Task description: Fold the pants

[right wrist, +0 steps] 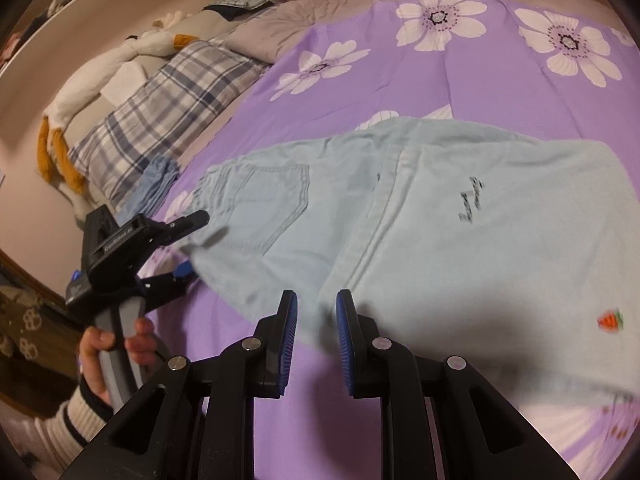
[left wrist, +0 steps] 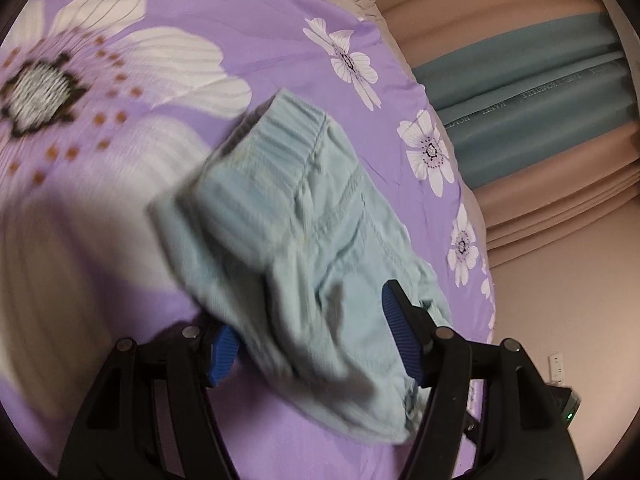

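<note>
Light blue pants (right wrist: 460, 232) lie spread on a purple flowered bedsheet (right wrist: 400, 80), with a back pocket (right wrist: 264, 200) toward the left. My right gripper (right wrist: 316, 296) hovers at their near edge. Its blue pads stand a narrow gap apart and do not press the cloth. In the right wrist view my left gripper (right wrist: 197, 242) sits at the waistband end, held by a hand (right wrist: 104, 352). The left wrist view shows the pants (left wrist: 288, 216) bunched between the wide-set fingers of the left gripper (left wrist: 308, 308). The left pad (left wrist: 222, 354) is partly covered by cloth.
A plaid pillow (right wrist: 172, 92), a plush goose (right wrist: 120, 56) and a folded blue cloth (right wrist: 156, 184) lie along the bed's left side. Pink and teal curtains (left wrist: 520, 80) hang beyond the bed's right edge, with a wall socket (left wrist: 556, 364) low down.
</note>
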Demonstrator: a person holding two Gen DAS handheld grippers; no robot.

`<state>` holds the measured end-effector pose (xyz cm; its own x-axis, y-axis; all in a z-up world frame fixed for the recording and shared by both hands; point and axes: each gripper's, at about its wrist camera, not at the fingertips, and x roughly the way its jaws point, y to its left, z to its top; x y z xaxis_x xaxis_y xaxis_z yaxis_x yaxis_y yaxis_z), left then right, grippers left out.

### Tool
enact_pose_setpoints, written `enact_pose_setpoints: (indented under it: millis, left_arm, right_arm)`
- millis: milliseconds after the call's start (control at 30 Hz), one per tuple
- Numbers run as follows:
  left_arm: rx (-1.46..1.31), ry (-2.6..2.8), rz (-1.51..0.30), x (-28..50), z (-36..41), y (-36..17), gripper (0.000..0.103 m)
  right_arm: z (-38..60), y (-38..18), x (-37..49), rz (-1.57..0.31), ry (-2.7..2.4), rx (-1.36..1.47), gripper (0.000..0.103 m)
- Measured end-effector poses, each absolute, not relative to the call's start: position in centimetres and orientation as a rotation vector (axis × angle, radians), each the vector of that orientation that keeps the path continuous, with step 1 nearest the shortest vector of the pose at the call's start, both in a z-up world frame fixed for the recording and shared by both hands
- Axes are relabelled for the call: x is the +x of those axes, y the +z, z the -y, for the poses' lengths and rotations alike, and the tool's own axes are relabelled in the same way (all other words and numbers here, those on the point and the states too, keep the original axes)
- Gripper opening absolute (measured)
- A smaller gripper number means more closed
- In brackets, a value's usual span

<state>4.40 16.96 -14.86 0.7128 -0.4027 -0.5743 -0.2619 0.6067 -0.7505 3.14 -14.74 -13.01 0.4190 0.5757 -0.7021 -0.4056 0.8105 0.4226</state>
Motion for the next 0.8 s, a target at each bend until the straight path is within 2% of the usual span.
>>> enact_pose_setpoints:
  millis: [67,100,133,200,233,467,800]
  left_arm:
    - [-0.934,-0.086,-0.811,5.3,-17.4,-15.0,0.064]
    - [-0.932,-0.082,-0.813,5.5,-17.6,-15.1,0.058]
    - [-0.927,-0.075,-0.818,5.6,-17.9,-15.3,0.047]
    - [-0.915,-0.062,-0.830,5.6,-18.5,-16.0,0.031]
    - [-0.925,-0.077,-0.829,5.4,-18.8,-16.4,0.029]
    - [-0.892,-0.097,-0.820,5.1,-19.1,-16.7,0.028]
    - [-0.875,-0.085,-0.815,5.0,-18.7,-16.6,0.028]
  right_arm:
    - [14.0,-12.9,4.9,-0.957,0.595,0.185,0.019]
    - [13.7,-12.8,5.6,-0.957,0.581,0.175,0.019]
    - [13.2,-12.6,6.5,-0.957,0.565,0.162,0.019]
    - [12.3,-12.4,8.3,-0.959,0.551,0.140,0.019]
    - [11.6,-12.4,9.4,-0.962,0.542,0.129,0.019]
    - [8.5,-15.5,13.5,-1.094,0.485,0.115,0.018]
    - [8.5,-14.8,2.6,-1.150,0.535,-0.020,0.018]
